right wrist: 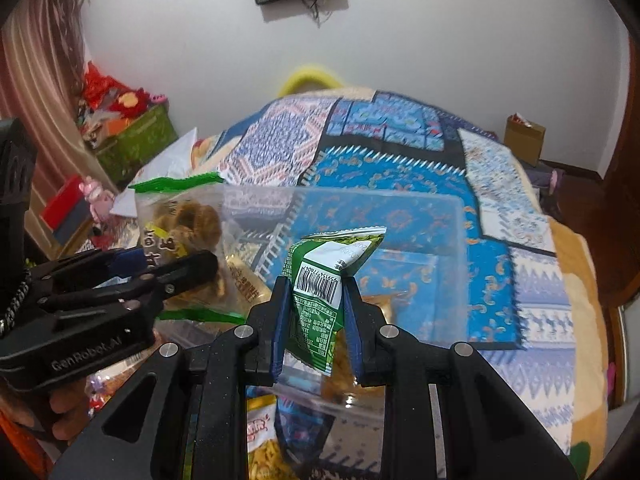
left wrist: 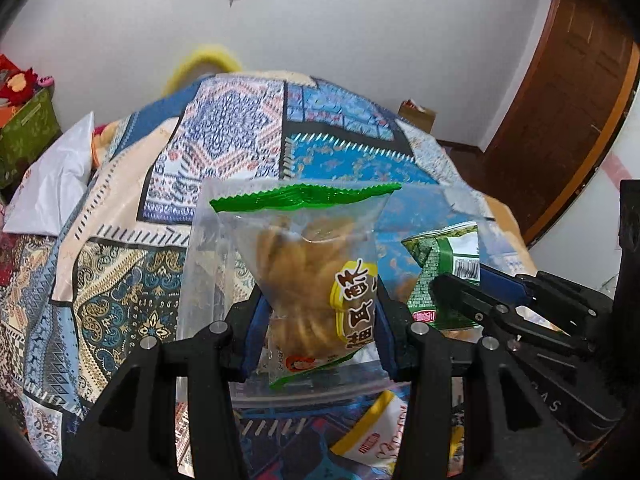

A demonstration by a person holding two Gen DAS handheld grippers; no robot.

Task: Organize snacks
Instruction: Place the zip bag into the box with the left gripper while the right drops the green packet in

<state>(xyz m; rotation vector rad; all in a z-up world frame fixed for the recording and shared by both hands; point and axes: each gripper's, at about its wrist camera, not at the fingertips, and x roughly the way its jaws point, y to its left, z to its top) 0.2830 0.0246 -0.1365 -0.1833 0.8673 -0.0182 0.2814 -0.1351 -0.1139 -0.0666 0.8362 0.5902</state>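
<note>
Bedroom, white wall; bed (right wrist: 420, 168) under a blue patchwork quilt. Item: clear plastic bin (right wrist: 456, 216), standing on the quilt at the bed's near edge. Item: left gripper (left wrist: 320, 332), fingers (left wrist: 252, 332) clamped on a green-topped clear bag of brown biscuits (left wrist: 304, 264), held upright over the bin. Item: right gripper (right wrist: 316, 332), fingers (right wrist: 280, 320) pinching a small green snack packet (right wrist: 320, 280), barcode showing, above the bin. Yellow snack packs (right wrist: 260, 432) lie beneath.

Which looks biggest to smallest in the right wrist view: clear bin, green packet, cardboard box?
1. clear bin
2. green packet, held between the right gripper fingers, so nearness inflates it
3. cardboard box, far off by the wall; true size unsure
</note>
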